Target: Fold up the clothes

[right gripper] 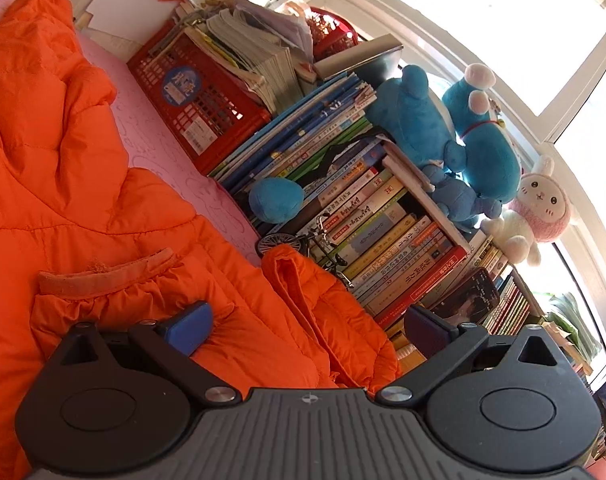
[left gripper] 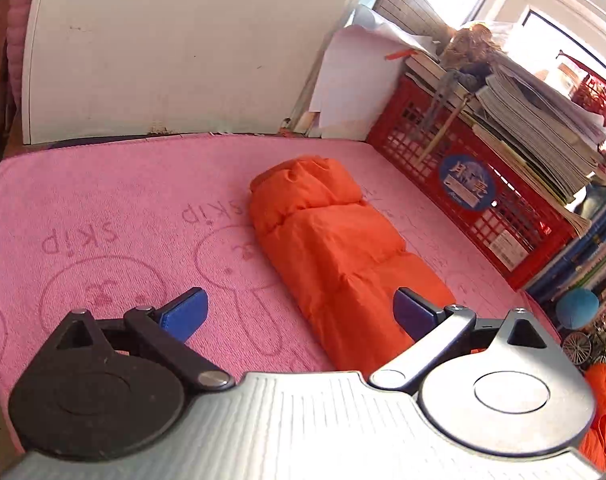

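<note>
An orange puffy jacket (left gripper: 335, 240) lies folded lengthwise in a long strip on the pink towel (left gripper: 103, 208). My left gripper (left gripper: 299, 314) is open and empty, just above the towel at the strip's near end, its right finger over the jacket's edge. In the right wrist view the same jacket (right gripper: 63, 184) fills the left side, with a pocket flap (right gripper: 103, 270) and a loose sleeve (right gripper: 327, 304) hanging off to the right. My right gripper (right gripper: 307, 326) is open over the jacket between pocket and sleeve, holding nothing.
A red plastic crate (left gripper: 471, 200) with papers piled on top borders the towel on the right. Stacked books (right gripper: 363, 208), blue plush toys (right gripper: 443, 132), a small model bicycle (right gripper: 303, 244) and a white rabbit plush (right gripper: 535, 208) stand beside it. A white board (left gripper: 163, 48) stands behind the towel.
</note>
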`<action>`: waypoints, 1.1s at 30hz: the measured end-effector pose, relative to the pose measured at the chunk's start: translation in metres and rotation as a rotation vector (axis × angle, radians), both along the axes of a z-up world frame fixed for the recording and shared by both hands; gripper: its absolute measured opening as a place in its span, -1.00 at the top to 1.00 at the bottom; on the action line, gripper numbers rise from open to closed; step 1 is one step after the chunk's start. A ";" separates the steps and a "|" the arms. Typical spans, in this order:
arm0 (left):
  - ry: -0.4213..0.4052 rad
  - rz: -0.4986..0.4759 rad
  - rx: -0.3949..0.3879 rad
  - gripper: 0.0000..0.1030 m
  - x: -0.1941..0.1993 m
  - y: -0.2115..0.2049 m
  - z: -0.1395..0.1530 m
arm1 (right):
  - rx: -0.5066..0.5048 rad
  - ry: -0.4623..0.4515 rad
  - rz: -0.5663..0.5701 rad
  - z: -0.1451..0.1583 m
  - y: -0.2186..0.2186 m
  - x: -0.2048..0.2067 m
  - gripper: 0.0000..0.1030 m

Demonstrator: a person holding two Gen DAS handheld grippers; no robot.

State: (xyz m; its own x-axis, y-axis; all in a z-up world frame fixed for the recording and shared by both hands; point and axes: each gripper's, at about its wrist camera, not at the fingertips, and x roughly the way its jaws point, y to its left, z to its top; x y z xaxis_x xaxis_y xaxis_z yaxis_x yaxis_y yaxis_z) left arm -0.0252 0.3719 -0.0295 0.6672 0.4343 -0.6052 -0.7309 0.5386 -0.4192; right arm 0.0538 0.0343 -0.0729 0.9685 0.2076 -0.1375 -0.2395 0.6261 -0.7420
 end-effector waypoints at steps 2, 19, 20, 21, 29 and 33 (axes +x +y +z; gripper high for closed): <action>-0.010 0.028 0.003 -0.95 0.006 0.011 -0.005 | -0.008 -0.020 0.001 -0.001 0.001 -0.002 -1.00; -0.288 -0.304 0.166 0.84 0.026 -0.034 0.056 | -0.014 -0.040 0.001 -0.004 0.001 -0.005 -1.00; -0.325 -0.364 0.182 0.84 0.024 -0.047 0.066 | -0.015 -0.041 0.001 -0.004 0.001 -0.005 -1.00; -0.370 -0.441 0.205 0.84 0.022 -0.066 0.079 | -0.015 -0.041 0.001 -0.004 0.001 -0.005 -1.00; -0.399 -0.930 0.349 0.74 0.013 -0.215 0.097 | 0.148 0.147 0.010 0.020 -0.037 0.009 -1.00; -0.255 -0.979 0.361 0.74 0.021 -0.250 0.063 | 0.238 0.251 0.014 0.033 -0.059 0.017 -1.00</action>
